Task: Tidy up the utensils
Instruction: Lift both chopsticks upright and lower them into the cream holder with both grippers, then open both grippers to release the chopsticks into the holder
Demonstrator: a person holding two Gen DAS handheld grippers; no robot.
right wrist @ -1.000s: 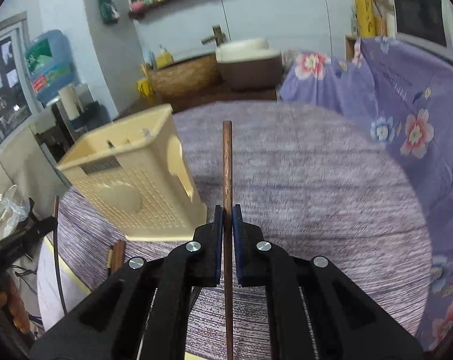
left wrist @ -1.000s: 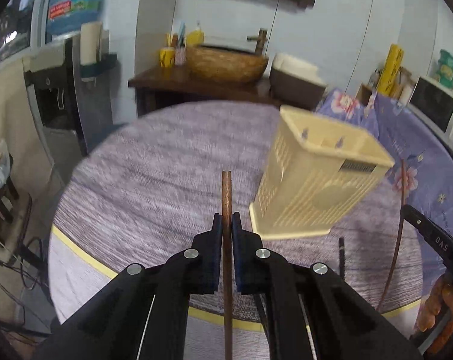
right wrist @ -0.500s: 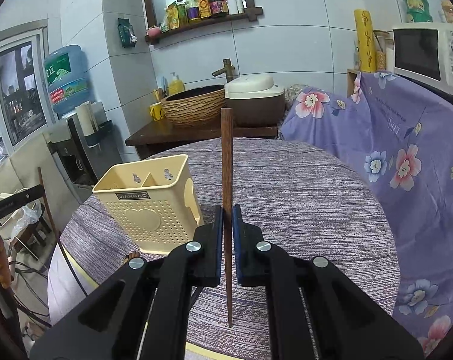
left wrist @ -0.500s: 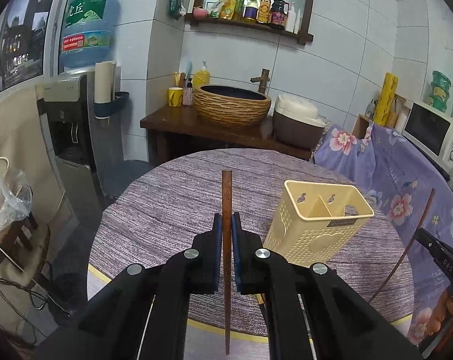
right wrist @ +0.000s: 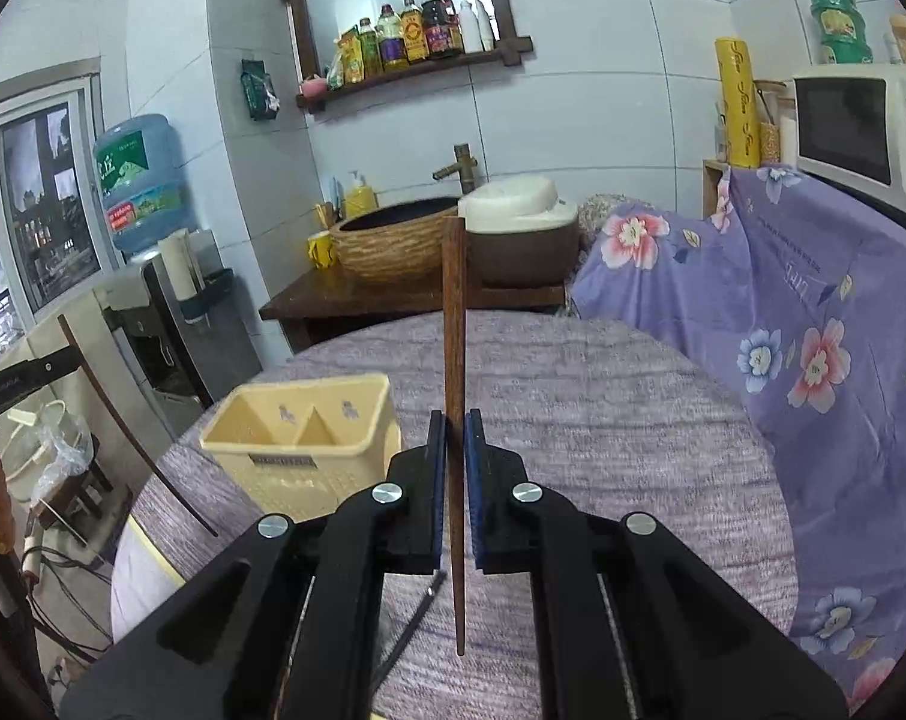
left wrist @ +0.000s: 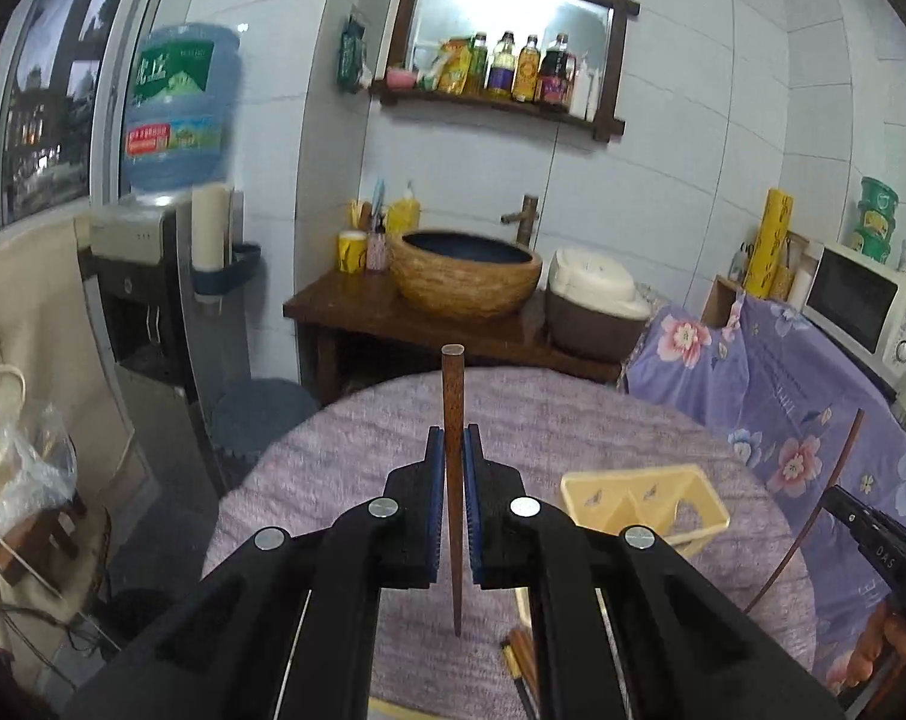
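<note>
1. Your left gripper is pinching one dark brown wooden chopstick, and your right gripper is pinching a second brown wooden chopstick. Each stick stands between the blue pads, thick end up and thin tip down, clear of the table.
2. The pale yellow perforated plastic utensil holder stands upright on the round table with the grey-purple woven cloth. In the left wrist view it is to the lower right of your left gripper; in the right wrist view it is to the left of your right gripper. So it stands between your two hands.
3. The holder has a divider inside, so choose one compartment and use it for both sticks.
4. I judge the step to be the carry to the holder. Bring one hand at a time, so the two sticks do not cross over the opening.
5. Hold the tip above the rim before you go down; if the tip catches the rim, this light holder may tip over.
6. Keep the stick near upright and lower it well into the compartment before you let the pads part.
7. More brown chopsticks lie on the cloth near the holder; take these afterwards.
</note>
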